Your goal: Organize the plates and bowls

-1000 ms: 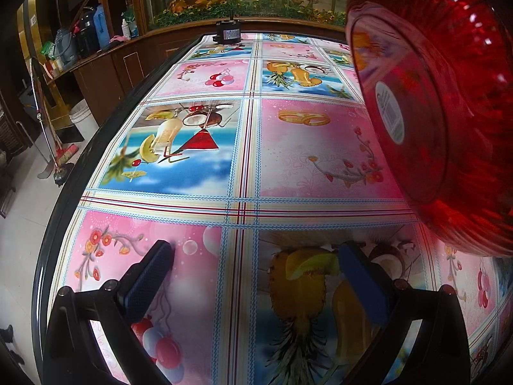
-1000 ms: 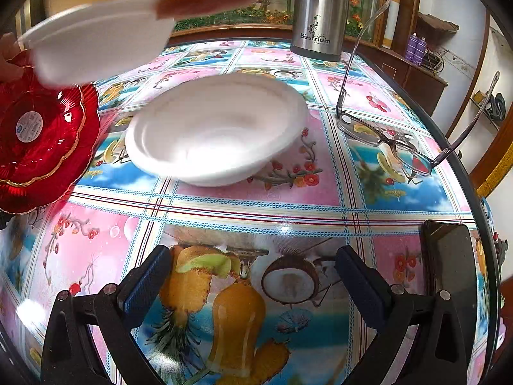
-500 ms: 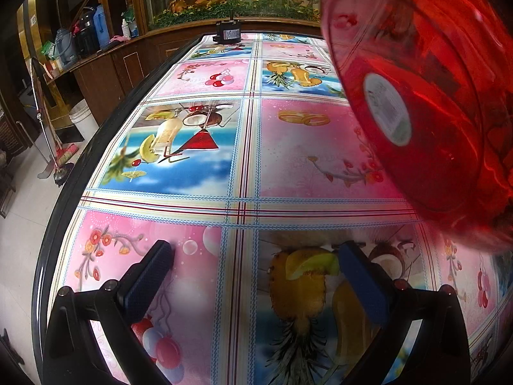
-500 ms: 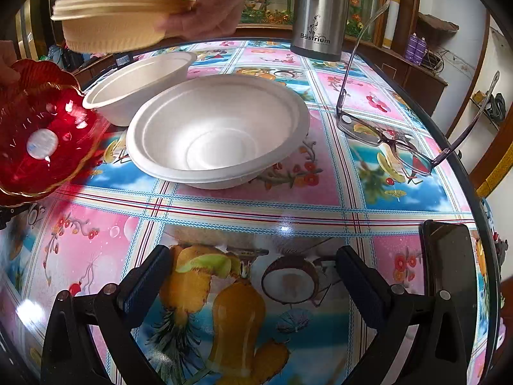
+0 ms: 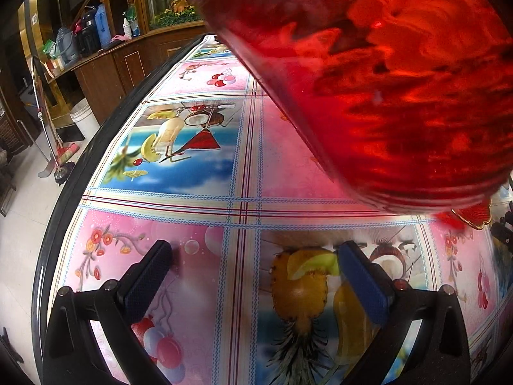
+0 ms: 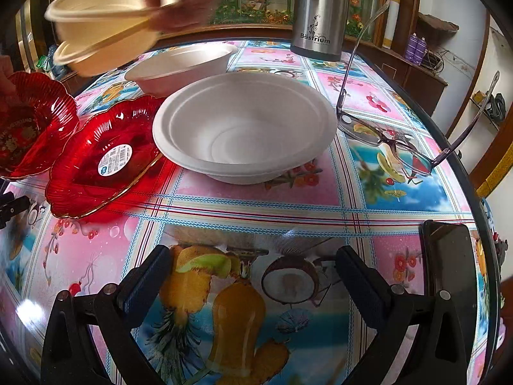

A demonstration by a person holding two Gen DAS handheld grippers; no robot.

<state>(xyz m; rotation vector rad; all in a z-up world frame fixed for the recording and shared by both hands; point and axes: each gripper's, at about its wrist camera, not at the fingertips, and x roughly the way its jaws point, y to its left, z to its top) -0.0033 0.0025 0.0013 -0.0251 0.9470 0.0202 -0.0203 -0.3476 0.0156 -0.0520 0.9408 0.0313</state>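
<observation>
Both grippers, left gripper and right gripper, sit with jaws wide apart and empty over the tablecloth. The big white bowl is straight ahead of the right jaws. A red plate touches the bowl's left edge, a smaller white bowl sits behind it, and glasses lie to its right.

A red fluted plate touches a large white bowl; 2 cream bowls are hand-held above.
</observation>
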